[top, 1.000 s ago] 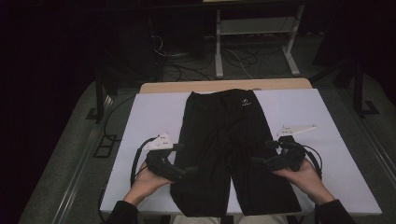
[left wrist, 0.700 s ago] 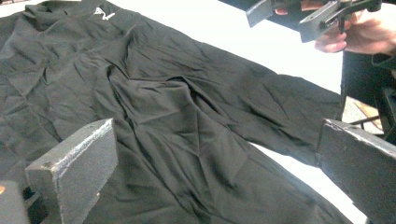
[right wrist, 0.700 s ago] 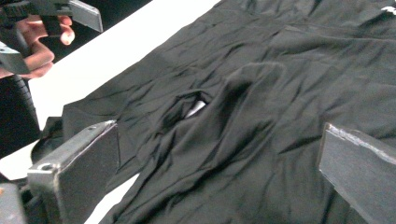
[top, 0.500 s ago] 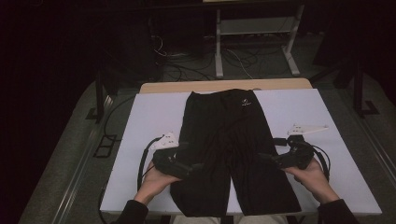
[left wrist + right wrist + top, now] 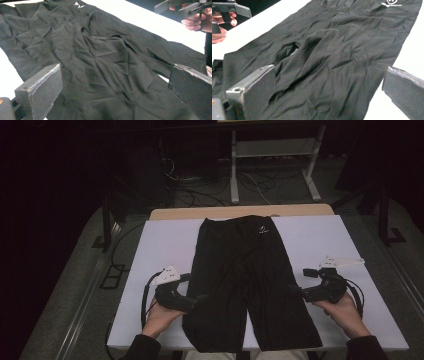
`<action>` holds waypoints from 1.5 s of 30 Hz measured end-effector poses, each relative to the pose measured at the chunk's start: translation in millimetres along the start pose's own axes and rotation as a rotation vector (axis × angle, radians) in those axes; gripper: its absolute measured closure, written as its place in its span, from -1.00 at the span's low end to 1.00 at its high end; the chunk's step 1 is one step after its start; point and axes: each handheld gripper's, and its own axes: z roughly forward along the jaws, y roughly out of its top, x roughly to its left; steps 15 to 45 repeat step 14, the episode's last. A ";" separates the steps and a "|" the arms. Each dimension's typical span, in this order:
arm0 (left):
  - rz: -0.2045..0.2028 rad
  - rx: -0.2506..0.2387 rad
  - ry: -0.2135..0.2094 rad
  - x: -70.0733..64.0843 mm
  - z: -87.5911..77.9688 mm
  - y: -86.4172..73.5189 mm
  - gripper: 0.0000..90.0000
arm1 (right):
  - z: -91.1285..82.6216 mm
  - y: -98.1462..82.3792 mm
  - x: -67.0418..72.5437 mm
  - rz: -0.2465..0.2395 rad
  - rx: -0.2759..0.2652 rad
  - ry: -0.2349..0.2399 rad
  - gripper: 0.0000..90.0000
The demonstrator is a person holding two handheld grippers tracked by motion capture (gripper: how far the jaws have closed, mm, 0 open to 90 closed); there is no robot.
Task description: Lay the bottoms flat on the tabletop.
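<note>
A pair of black shorts (image 5: 245,280) lies flat on the white table (image 5: 160,245), waistband with a small white logo (image 5: 262,230) at the far end and both legs toward me. My left gripper (image 5: 199,298) points at the left leg's outer edge, and its jaws stand wide open over the wrinkled cloth (image 5: 105,55). My right gripper (image 5: 295,291) points at the right leg's outer edge, jaws also wide open above the fabric (image 5: 342,50). Neither holds anything. The left gripper view (image 5: 116,75) shows the other gripper (image 5: 180,6) far off.
A wooden strip (image 5: 240,212) borders the table's far edge. Beyond it, a white desk frame (image 5: 272,150) and loose cables (image 5: 200,195) lie on the dark floor. Bare white surface flanks the shorts on both sides.
My right gripper has drawn back to the right, away from the right leg's edge. The left gripper shifted only slightly. The shorts lie as before.
</note>
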 end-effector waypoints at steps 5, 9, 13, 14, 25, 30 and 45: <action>-0.006 0.001 0.009 3.4 -3.2 -3.2 -1.00 | -0.3 -6.0 -3.8 -0.016 0.018 -0.033 -1.00; -0.002 0.016 0.020 5.3 -4.4 -5.4 -1.00 | 1.5 -7.7 -4.4 -0.024 0.028 -0.031 -1.00; -0.003 0.013 0.021 5.7 -4.2 -6.2 -1.00 | 1.4 -7.8 -4.7 -0.029 0.023 -0.029 -1.00; -0.003 0.012 0.019 6.0 -4.2 -6.1 -1.00 | 0.9 -7.8 -5.2 -0.027 0.017 -0.029 -1.00; -0.003 0.012 0.019 6.0 -4.2 -6.1 -1.00 | 0.9 -7.8 -5.2 -0.027 0.017 -0.029 -1.00; -0.003 0.012 0.019 6.0 -4.2 -6.1 -1.00 | 0.9 -7.8 -5.2 -0.027 0.017 -0.029 -1.00; -0.003 0.012 0.019 6.0 -4.2 -6.1 -1.00 | 0.9 -7.8 -5.2 -0.027 0.017 -0.029 -1.00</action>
